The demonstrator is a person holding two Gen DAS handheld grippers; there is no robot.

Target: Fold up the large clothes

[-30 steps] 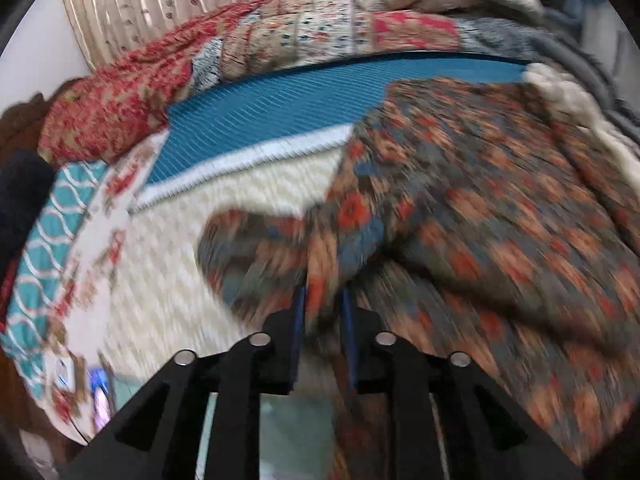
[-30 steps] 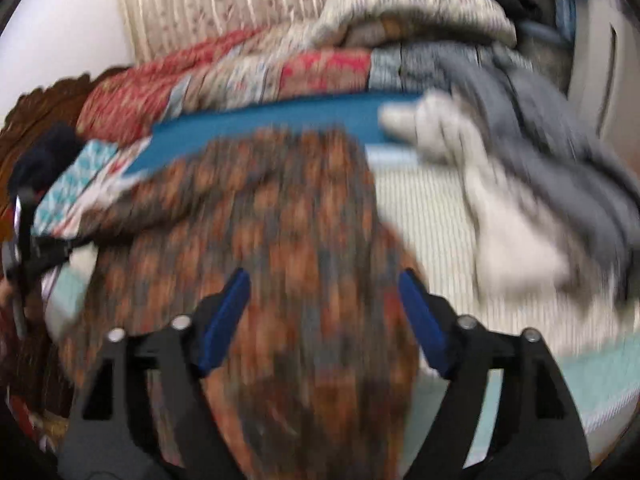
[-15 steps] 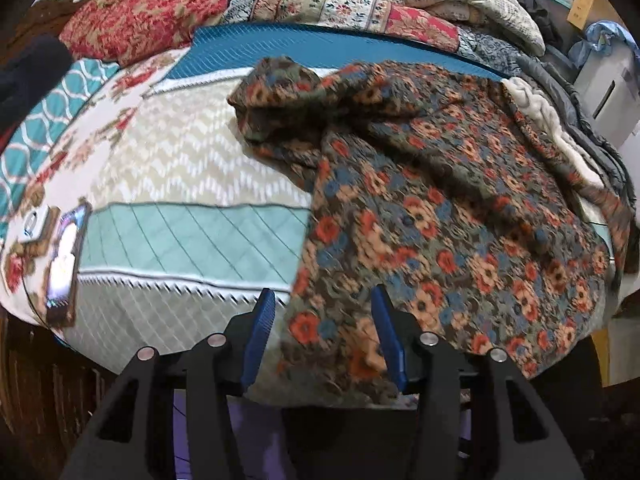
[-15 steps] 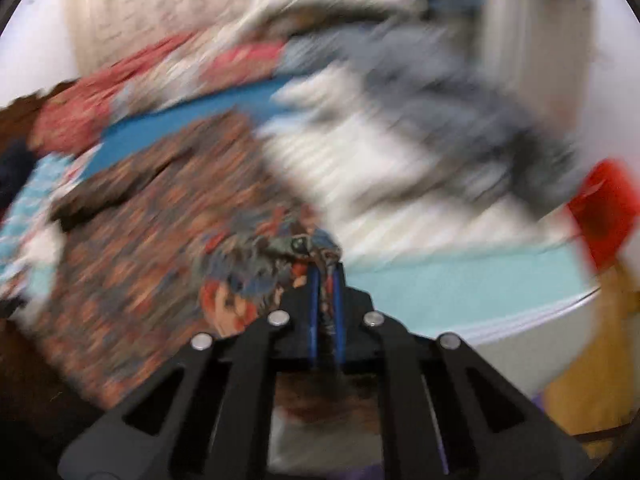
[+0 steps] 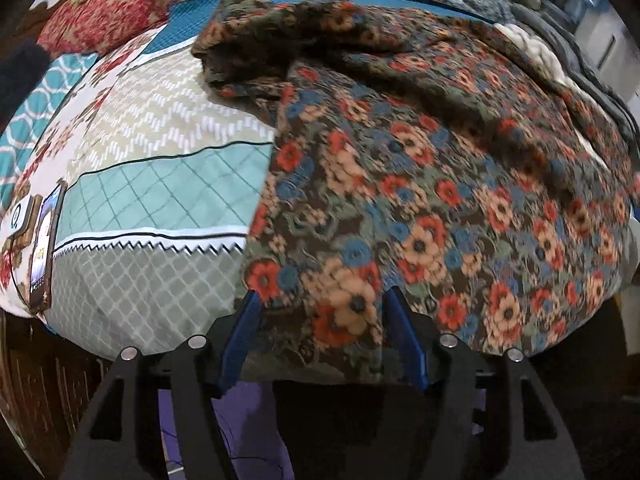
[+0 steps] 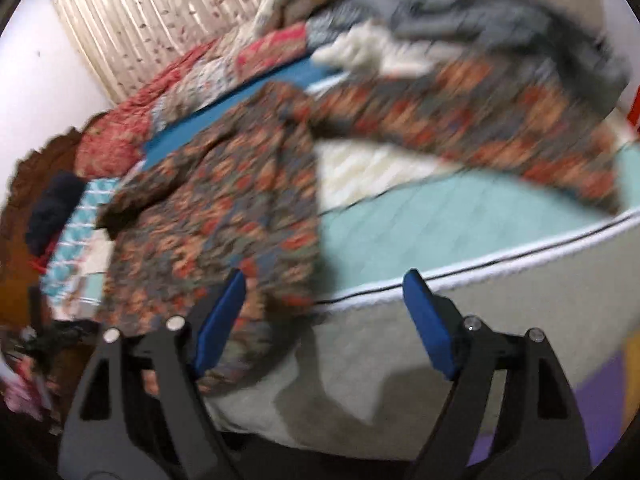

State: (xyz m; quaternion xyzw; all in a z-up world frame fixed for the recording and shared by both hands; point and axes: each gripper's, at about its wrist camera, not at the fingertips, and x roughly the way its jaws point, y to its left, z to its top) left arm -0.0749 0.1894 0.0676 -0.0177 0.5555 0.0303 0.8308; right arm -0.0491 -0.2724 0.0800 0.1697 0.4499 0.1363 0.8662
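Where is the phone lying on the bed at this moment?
In the left wrist view the phone lies at the far left edge of the bed, on the patterned bedspread, well to the left of the floral garment.

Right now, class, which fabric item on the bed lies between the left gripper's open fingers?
The floral-print garment, its hem at the left gripper; the red patterned quilt and grey clothes lie far back.

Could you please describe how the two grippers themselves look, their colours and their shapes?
The left gripper and the right gripper look alike. Each has a black frame of angular struts with triangular cut-outs and round silver bolt heads at the joints. Each of the two fingers carries a flat blue pad. No cables, markings or sleeves are visible.
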